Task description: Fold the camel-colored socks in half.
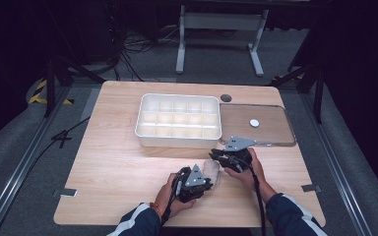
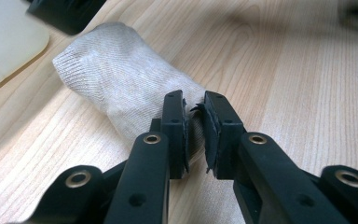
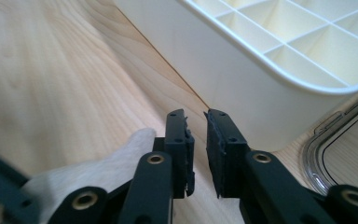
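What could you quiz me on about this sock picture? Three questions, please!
1. True or false: the left gripper is pinching the pale sock.
2. Pick one: what lies right beside the white tray? A) a clear lid B) a cup C) a book
3. Fill in the gap: the small white disc lies on the clear ____.

Key: 1 true, the sock's fabric sits between its jaws. 2 A. 3 lid.
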